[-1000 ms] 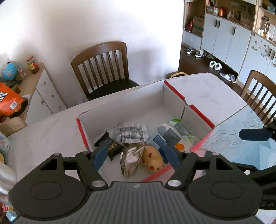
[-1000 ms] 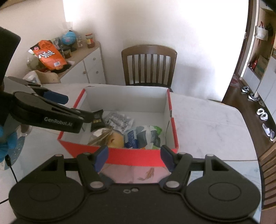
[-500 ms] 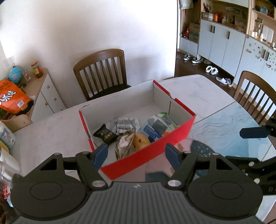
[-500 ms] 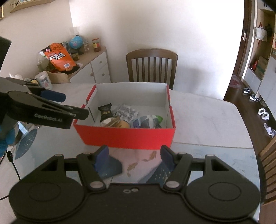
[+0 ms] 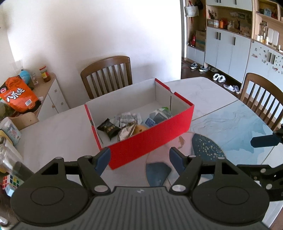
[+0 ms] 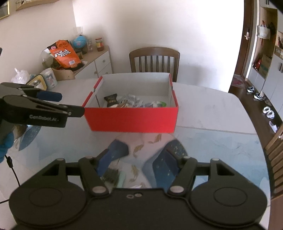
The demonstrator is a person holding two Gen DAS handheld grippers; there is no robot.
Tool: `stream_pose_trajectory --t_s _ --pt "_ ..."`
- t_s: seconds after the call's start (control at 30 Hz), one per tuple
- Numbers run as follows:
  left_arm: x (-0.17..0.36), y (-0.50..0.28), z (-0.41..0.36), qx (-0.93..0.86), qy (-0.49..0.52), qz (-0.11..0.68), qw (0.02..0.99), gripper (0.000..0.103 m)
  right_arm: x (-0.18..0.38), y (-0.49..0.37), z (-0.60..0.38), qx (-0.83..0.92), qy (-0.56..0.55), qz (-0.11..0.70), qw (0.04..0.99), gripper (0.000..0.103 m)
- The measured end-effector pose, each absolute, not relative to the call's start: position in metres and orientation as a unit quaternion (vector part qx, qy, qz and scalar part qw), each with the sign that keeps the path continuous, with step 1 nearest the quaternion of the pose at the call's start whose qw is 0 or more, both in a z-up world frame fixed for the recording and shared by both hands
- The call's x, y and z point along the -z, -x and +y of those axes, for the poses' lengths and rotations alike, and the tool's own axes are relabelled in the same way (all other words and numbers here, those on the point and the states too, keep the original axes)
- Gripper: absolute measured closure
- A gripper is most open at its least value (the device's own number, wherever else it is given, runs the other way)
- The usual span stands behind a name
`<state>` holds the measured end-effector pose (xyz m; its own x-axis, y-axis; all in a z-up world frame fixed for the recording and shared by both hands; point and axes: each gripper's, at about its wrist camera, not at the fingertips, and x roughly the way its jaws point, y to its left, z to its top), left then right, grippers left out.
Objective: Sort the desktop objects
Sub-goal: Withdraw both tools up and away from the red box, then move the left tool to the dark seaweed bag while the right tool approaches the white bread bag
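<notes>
Right wrist view: red box point(image 6: 131, 122) lies long axis sideways; both grippers' jaws spread, holding nothing

Home dining room. Marble-look worktop point(image 5: 53, 134) with wooden slat-back chairs point(image 5: 107, 76) round it. White sideboard point(image 6: 99, 65) against the wall, cluttered with an orange snack bag point(image 6: 63, 54), a small globe point(image 6: 79, 42) and a jar point(image 6: 99, 44). Open doorway to a hall with pale blue cupboards point(image 5: 228, 53), shoes and slippers point(image 5: 219, 77) on dark wood floor, tote bag point(image 5: 190, 8) hung up.
</notes>
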<state>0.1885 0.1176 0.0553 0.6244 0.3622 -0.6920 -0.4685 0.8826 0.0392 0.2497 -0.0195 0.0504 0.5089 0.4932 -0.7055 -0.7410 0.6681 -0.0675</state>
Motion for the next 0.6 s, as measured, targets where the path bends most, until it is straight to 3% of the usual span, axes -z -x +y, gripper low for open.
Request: stream_pose_trajectory --t_s 0.6 --pt "0.001 -0.165 0.096 -0.213 0.101 0.375 0.896 0.031 0.012 -0.183 -0.033 -0.376 0.232 0.327 0.835 0.033"
